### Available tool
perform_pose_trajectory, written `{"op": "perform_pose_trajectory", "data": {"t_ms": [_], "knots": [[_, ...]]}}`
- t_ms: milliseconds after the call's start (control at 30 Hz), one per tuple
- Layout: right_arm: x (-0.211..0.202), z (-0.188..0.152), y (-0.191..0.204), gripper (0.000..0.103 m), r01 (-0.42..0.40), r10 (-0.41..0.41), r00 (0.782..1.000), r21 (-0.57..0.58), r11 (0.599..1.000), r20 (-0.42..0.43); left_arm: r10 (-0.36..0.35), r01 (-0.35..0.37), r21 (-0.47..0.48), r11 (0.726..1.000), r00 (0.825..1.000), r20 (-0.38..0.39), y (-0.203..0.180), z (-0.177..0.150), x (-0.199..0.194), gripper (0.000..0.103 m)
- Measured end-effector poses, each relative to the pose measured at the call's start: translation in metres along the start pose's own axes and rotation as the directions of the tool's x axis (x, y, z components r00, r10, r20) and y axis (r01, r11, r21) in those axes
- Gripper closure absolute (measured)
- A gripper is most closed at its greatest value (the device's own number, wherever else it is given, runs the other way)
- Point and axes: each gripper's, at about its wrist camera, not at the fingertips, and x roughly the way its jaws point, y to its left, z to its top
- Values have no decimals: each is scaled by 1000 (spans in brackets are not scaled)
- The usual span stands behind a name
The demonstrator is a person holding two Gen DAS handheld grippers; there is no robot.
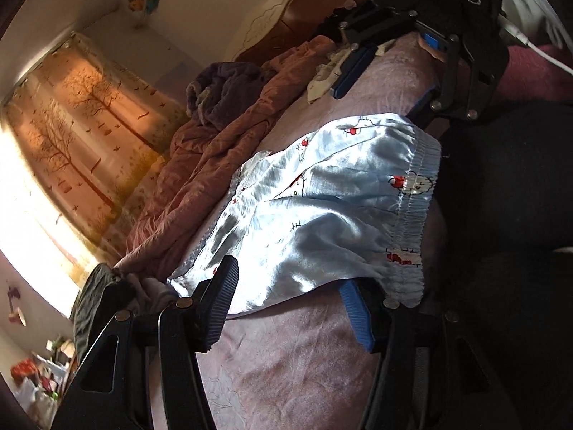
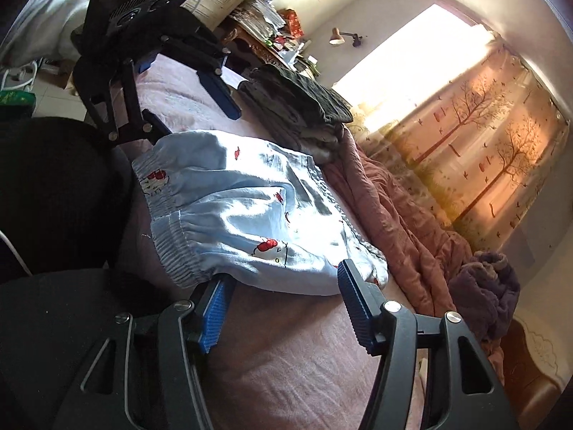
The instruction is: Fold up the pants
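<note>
Light blue satin pants (image 1: 322,208) with a red-and-white cartoon print lie flat on the pink bedsheet (image 1: 293,365), the elastic waistband toward the bed's near edge. My left gripper (image 1: 286,308) stands open at one side of them. One pad lies over the fabric's edge and the blue pad (image 1: 358,315) pokes out from under the waistband. Across the pants, my right gripper (image 1: 388,87) is open too. In the right wrist view the pants (image 2: 250,215) lie ahead of the right gripper (image 2: 286,310), their edge between its spread pads, and the left gripper (image 2: 186,107) is beyond.
A crumpled pink quilt (image 1: 200,165) and a purple blanket (image 1: 222,89) lie along the bed's far side. A stack of folded dark clothes (image 2: 301,107) sits beside the pants. A person's dark clothing (image 2: 53,197) fills the bed's near edge. Tree-print curtains (image 2: 494,150) hang behind.
</note>
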Motion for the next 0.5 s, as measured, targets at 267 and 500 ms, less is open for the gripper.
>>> {"op": "perform_pose_trajectory", "data": {"t_ms": [267,500], "knots": [[25,0,2,73,-161,154,986,-112,981,-69,-118,123,63,990,990,-72,1,9,17,48],[32,-8,-2,94,-154,156,985,35,987,-80,-171,158,-140,977,981,-88,4,-4,24,93]]}}
